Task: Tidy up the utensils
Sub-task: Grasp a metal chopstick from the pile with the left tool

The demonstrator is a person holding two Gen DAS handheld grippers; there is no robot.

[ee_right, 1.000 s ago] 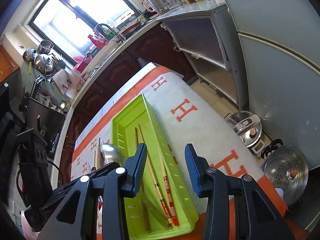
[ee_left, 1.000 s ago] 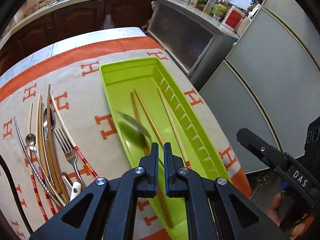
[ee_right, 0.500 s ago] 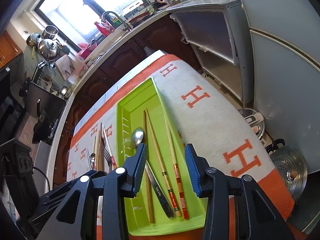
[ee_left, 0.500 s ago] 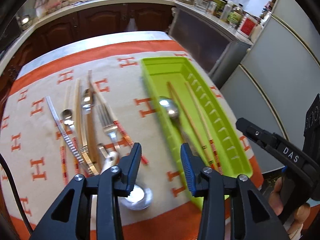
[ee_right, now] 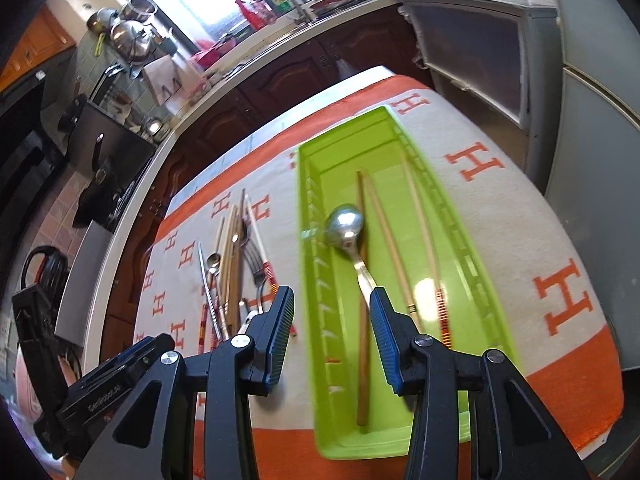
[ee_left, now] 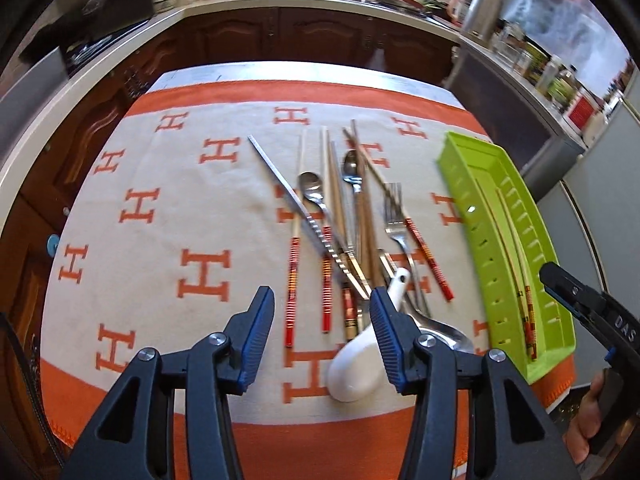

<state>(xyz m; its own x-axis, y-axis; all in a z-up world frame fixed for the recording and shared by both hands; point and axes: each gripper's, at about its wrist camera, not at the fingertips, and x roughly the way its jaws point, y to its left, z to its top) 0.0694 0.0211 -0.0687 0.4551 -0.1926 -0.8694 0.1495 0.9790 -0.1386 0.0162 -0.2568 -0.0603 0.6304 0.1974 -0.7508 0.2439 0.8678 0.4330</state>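
Tablecloth [ee_left: 208,216]: loose utensils [ee_left: 352,232], tray [ee_right: 400,280].

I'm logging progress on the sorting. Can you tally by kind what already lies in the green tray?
In the green tray:
metal spoon: 1
chopsticks: 3 (one dark wood, two pale with banded ends)
Total: 4
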